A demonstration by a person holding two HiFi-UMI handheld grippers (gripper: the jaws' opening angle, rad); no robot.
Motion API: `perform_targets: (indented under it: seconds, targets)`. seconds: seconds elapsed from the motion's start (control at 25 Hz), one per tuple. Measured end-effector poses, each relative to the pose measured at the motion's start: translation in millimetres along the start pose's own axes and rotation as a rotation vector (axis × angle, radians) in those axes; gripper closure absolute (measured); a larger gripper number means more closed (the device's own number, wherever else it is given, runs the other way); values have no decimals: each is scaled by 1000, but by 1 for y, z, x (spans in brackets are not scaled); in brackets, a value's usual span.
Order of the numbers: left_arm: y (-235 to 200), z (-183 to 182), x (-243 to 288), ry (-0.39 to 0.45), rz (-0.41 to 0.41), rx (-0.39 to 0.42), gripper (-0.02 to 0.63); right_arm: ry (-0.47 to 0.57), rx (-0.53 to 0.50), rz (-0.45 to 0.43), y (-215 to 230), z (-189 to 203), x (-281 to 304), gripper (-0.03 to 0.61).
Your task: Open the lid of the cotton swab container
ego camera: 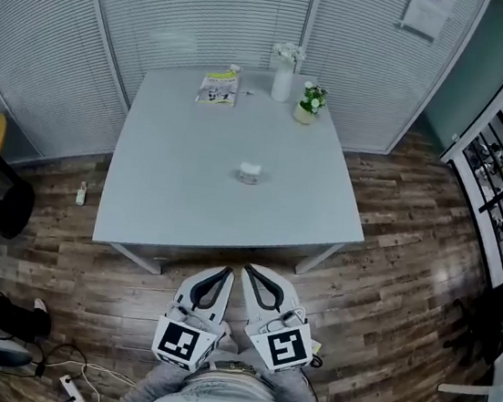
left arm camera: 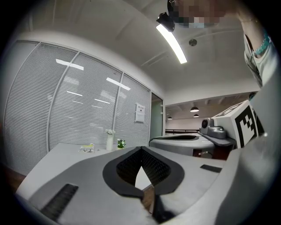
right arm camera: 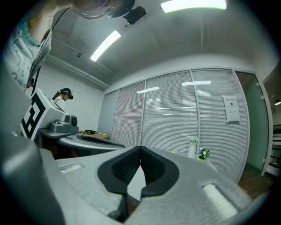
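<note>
A: What could have gone wrong from there?

B: Both tools were pinched fully together with nothing between them, the left tool [ego camera: 225,272] and the right tool [ego camera: 248,270] alike. If they had reached the swab container [ego camera: 250,173] like that, they would likely have knocked it instead of gripping it. It looked small and light, so a nudge might have slid it or tipped it.

A: And the lid?

B: I'd judge that pulling it with one tool while nothing held the base would have lifted the whole container, or popped it and spilled the swabs.

A: Where did it sit?

B: Near the middle of the bench [ego camera: 171,185], lid on, well apart from both tools. They hung side by side short of the near edge, over the floor, pointing toward it. The vase [ego camera: 283,80] and the plant [ego camera: 309,102] stood at the far edge, clear of it.
</note>
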State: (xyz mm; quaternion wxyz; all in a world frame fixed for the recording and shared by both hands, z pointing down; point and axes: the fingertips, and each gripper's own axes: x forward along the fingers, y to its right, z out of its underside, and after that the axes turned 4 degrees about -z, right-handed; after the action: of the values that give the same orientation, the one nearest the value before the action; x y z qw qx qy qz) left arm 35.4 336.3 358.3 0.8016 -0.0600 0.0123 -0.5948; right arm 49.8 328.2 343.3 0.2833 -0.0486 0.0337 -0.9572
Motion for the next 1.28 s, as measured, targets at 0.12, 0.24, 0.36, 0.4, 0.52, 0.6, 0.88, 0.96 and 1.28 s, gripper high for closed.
perform_targets:
  seconds: [0.12,0.24,0.36,0.4,0.52,0.6,0.88,0.96,1.28]
  targets:
    - [-9,2,1,-6,10,2,615,-5,4,15,-1,3,7,577]
    - [-17,3,-3,-10,10,-4,615,-14,-1,15,-7,5,13,577]
    - [-23,4,-2,-10,10,-11,615,-21,2,17,-7,5,17,577]
    - [-25,4,0,-9,9,-14,615,-23,4,17,-5,5,20,577]
    - [-32,4,7,-9,1,-21,615,-32,9,2,0,8,31,577]
    - [-37,4,13,-12,-8,-25,615,-39,11,-10,5,10,38,577]
    - [-59,4,55,-18,-26,-35,615,-31,19,-38,36,12,73,577]
    - [-68,1,75,-22,-25,-36,615,-36,23,-49,51,12,90,577]
    - [-97,-9,154,-33,-31,-28,615,-24,18,-69,119,7,142,577]
